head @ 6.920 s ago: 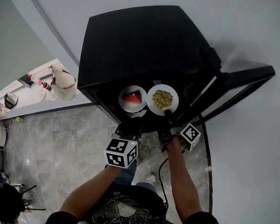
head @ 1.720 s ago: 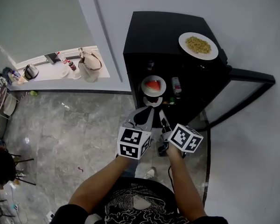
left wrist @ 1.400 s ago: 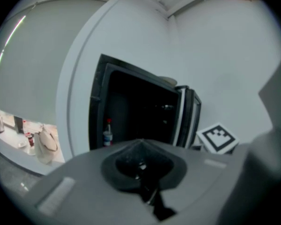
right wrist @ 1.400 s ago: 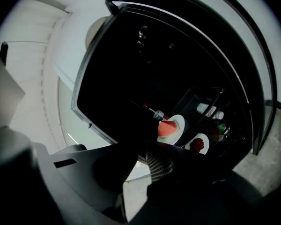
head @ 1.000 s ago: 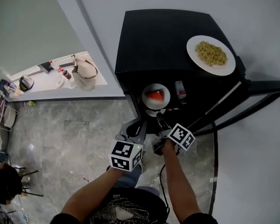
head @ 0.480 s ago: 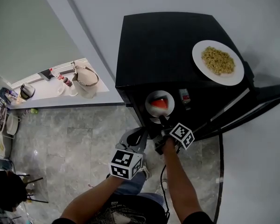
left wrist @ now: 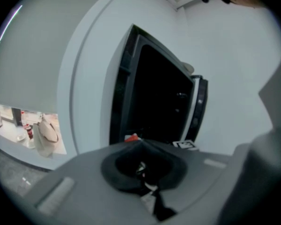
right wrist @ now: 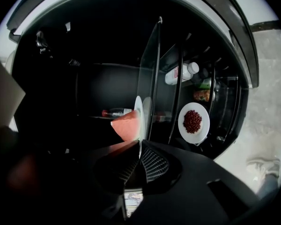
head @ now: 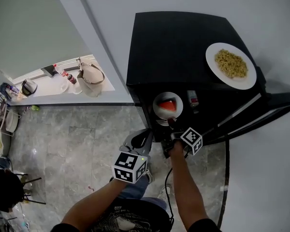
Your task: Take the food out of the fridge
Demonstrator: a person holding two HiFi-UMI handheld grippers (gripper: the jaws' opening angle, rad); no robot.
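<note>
Stone-tile floor (head: 77, 144): grey, left of and below the fridge

Fridge (head: 179, 42): black, low, standing against a pale wall. Its door (head: 261, 112) is swung wide to the right and the interior is dark.

Counter (head: 43, 83): far left, well apart from the fridge, carrying a beige handbag (head: 90, 74) and small items too small to tell.

Plate of yellow food (head: 230, 65): white, on the fridge top near its right edge.

Plate with a red slice (head: 167, 105): white, on a shelf inside the fridge, at the front of the opening. In the right gripper view it is seen edge-on (right wrist: 138, 114), with the slice (right wrist: 127, 124) on its left face.

Right gripper (head: 172, 125): reaches into the opening. Its fingers (right wrist: 152, 161) have just been closing and are now clamped on the near rim of that plate, one on each face.

Left gripper (head: 141, 138): held back outside the fridge, left of the right gripper. Its fingers (left wrist: 117, 156) are together, nothing between them.

Glass shelf (right wrist: 150, 64): edge-on, just beside the gripped plate.

Second plate (right wrist: 194, 122): white, with dark red pieces, deeper in the fridge beyond the glass shelf.

Bottle (head: 193, 98): white-capped, just to the right of the gripped plate and not touching it
</note>
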